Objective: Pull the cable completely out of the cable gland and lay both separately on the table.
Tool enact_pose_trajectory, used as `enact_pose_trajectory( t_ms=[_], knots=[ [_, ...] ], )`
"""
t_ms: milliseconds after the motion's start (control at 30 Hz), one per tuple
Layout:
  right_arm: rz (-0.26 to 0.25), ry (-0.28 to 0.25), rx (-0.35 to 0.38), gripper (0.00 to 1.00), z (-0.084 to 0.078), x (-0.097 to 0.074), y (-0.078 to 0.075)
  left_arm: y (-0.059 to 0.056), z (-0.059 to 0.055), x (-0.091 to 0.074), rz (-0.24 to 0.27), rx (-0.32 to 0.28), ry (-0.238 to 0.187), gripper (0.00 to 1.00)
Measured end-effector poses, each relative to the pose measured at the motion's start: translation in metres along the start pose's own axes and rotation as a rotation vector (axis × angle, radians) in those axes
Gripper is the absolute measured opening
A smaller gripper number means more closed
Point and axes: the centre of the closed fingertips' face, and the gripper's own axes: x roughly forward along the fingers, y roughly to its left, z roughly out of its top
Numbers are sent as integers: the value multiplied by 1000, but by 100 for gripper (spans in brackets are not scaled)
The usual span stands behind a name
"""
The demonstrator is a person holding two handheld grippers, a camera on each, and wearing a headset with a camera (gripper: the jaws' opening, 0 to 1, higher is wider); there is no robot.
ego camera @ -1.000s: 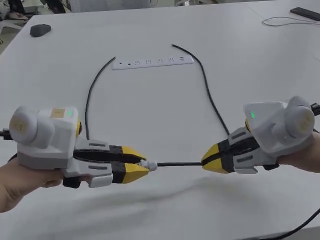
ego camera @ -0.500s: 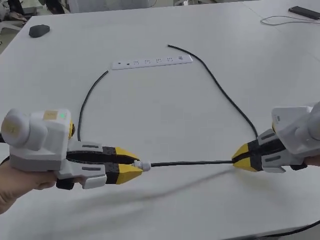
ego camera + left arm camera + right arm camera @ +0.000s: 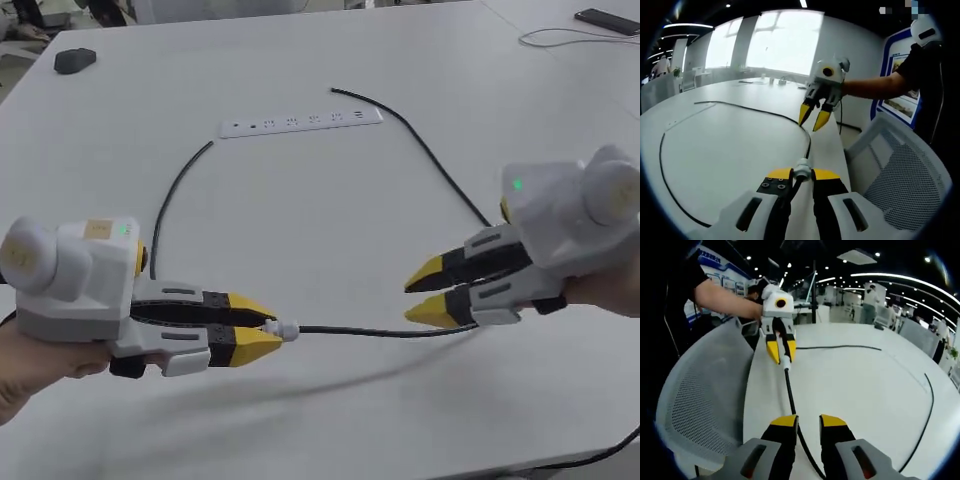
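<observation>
My left gripper (image 3: 262, 328) is shut on the small white cable gland (image 3: 284, 329), which sticks out past its yellow tips just above the table. A black cable (image 3: 400, 333) leaves the gland to the right, curves up the table and ends near the power strip. Its other stretch (image 3: 165, 215) runs behind the left gripper. My right gripper (image 3: 425, 292) hovers open just above the cable, holding nothing. In the left gripper view the gland (image 3: 801, 169) sits between the jaws, with the open right gripper (image 3: 814, 116) beyond. In the right gripper view the cable (image 3: 791, 400) passes under the open gripper (image 3: 807, 422).
A white power strip (image 3: 300, 122) lies at the table's middle back. There is a dark mouse (image 3: 75, 60) at back left and a phone (image 3: 605, 18) with a thin lead at back right. Another black cable (image 3: 600, 455) crosses the front right corner. A mesh chair (image 3: 900, 170) stands beside the table.
The right gripper first drew the cable rightward, then opened, let go and came back left and up. The cable now sags on the table. The left gripper kept hold of the gland.
</observation>
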Motion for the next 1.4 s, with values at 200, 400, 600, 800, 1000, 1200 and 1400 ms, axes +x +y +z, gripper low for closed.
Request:
enact_pose_trajectory(
  t_ms=[200, 400, 600, 800, 1000, 1200, 1400],
  knots=[
    [58, 18, -90, 11, 16, 31, 17, -1, 1, 3, -7, 9, 0, 15],
    [85, 48, -73, 7, 13, 49, 15, -4, 5, 4, -14, 19, -12, 15],
    [96, 49, -95, 3, 14, 55, 15, -6, 6, 4, -21, 35, -6, 15],
    [116, 75, -115, 0, 11, 59, 20, -6, 3, 5, -29, 38, 3, 15],
    [110, 66, -100, 0, 12, 55, 18, -7, 6, 5, -33, 37, -8, 15],
    [86, 89, -85, 0, -2, 44, 12, -3, 3, -1, -19, 46, 1, 15],
    [47, 120, -65, 0, -27, 22, 4, -2, 1, -5, -9, 53, 7, 15]
  ],
)
